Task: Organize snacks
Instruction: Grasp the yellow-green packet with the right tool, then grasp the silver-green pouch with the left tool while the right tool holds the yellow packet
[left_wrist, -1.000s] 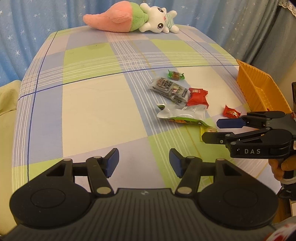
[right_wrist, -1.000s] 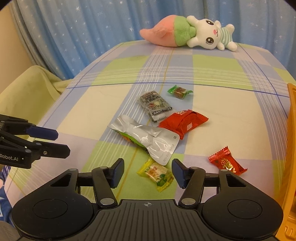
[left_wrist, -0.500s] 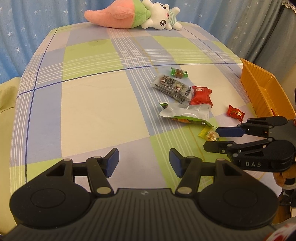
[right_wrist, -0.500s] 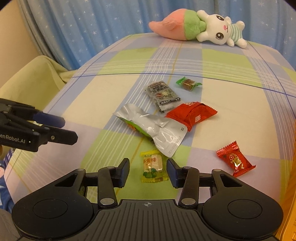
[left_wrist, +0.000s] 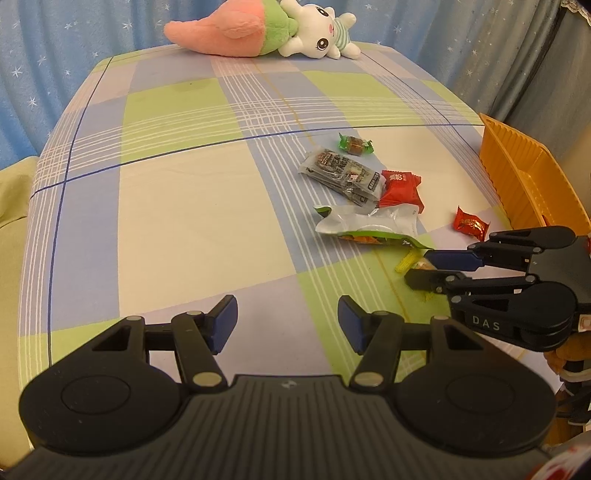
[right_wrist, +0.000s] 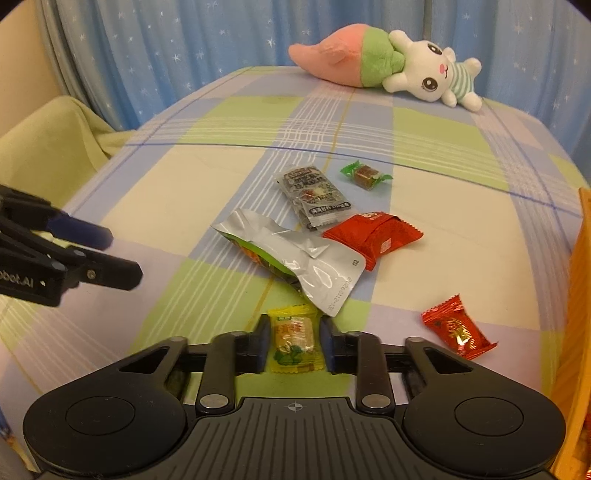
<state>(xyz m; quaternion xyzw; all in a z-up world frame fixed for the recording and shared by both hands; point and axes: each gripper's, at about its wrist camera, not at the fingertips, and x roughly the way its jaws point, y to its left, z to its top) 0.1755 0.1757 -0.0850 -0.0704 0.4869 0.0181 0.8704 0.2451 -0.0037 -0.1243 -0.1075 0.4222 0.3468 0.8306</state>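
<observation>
A yellow-wrapped candy (right_wrist: 293, 341) lies on the checked cloth, and my right gripper (right_wrist: 294, 322) is shut on it, one pad pressing each side. In the left wrist view the same right gripper (left_wrist: 418, 266) sits low at the right, with the yellow candy (left_wrist: 406, 261) showing at its tips. My left gripper (left_wrist: 287, 306) hovers open over bare cloth, holding nothing. Beyond the candy lie a silver and green bag (right_wrist: 303, 258), a red packet (right_wrist: 373, 236), a dark grey packet (right_wrist: 314, 195), a green-wrapped candy (right_wrist: 365, 173) and a small red candy (right_wrist: 456, 328).
An orange basket (left_wrist: 524, 177) stands at the right edge of the bed. A pink and white plush toy (right_wrist: 388, 62) lies at the far end before blue star curtains. A yellow-green blanket (right_wrist: 55, 140) hangs at the left.
My right gripper moved forward over the yellow candy and its fingers closed onto it. The left gripper stayed open in much the same place.
</observation>
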